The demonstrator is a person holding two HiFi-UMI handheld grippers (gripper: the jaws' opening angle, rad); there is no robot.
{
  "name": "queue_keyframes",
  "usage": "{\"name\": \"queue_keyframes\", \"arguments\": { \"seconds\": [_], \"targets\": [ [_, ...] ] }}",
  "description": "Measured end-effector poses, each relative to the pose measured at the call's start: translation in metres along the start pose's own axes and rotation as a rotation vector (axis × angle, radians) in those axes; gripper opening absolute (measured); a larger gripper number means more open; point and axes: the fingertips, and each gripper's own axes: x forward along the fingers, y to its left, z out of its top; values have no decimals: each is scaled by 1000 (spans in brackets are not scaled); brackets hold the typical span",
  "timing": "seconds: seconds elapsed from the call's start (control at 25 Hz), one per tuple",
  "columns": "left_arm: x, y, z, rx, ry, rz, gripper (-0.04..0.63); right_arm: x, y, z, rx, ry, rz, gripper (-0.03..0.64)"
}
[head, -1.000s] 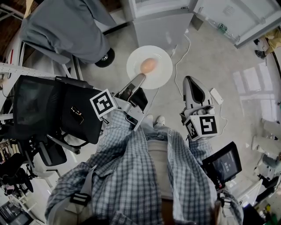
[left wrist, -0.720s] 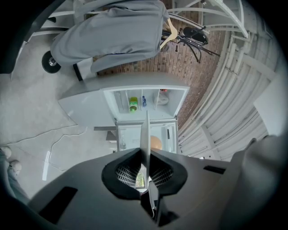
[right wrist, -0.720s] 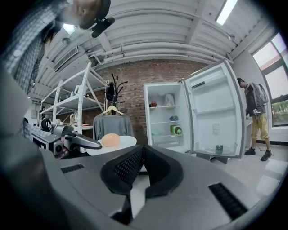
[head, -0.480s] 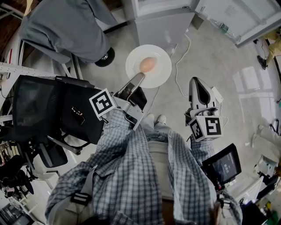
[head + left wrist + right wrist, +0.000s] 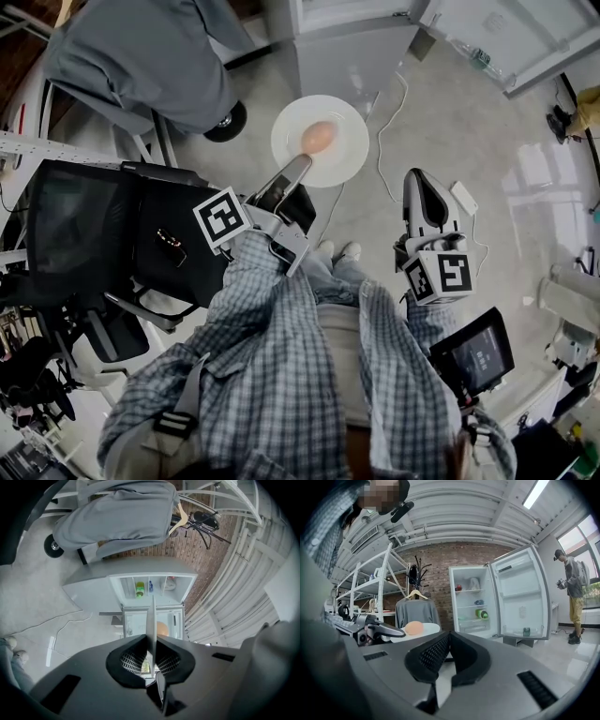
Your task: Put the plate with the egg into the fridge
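Out on the open floor, short of the fridge, the person in the checked shirt stands with a tool in each hand. Left gripper: jaws clamped on the near rim of the white plate, holding it out flat in the air ahead of the body. From that gripper's own camera you see the rim pinched between the two black pads, edge-on. The egg sits near the middle of the plate, slightly toward the gripper's side. So plate and egg are up off the floor, in front of the fridge and not inside it.

Right gripper: jaws pressed together, nothing between them. It is held off to the right of the plate, clear of it, and points toward the fridge as well.

The fridge door is swung wide open to the right, and the lit shelves carry a few small items, among them a green container. A white cable trails across the floor beside the fridge, with a power strip just by the right gripper. On the person's left there is a black office chair, and a grey jacket hangs on a hanger by the brick wall. Another person stands far off to the right, near the window
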Motion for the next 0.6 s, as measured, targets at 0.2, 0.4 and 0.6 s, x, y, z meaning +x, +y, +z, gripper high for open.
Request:
{"name": "queue_keyframes", "arguments": {
  "seconds": [0.2,0.4,0.6],
  "targets": [
    [-2,2,1,-3,-8,-8,24,-3,1,-2,-15,10,-1,8],
    [-1,4,4,-13,-32,-9,24,-2,-4,-4,-18,18,-3,8],
    [-2,3,6,-14,-53,-14,25,2,-5,-3,-29,16,14,8]
  ]
}}
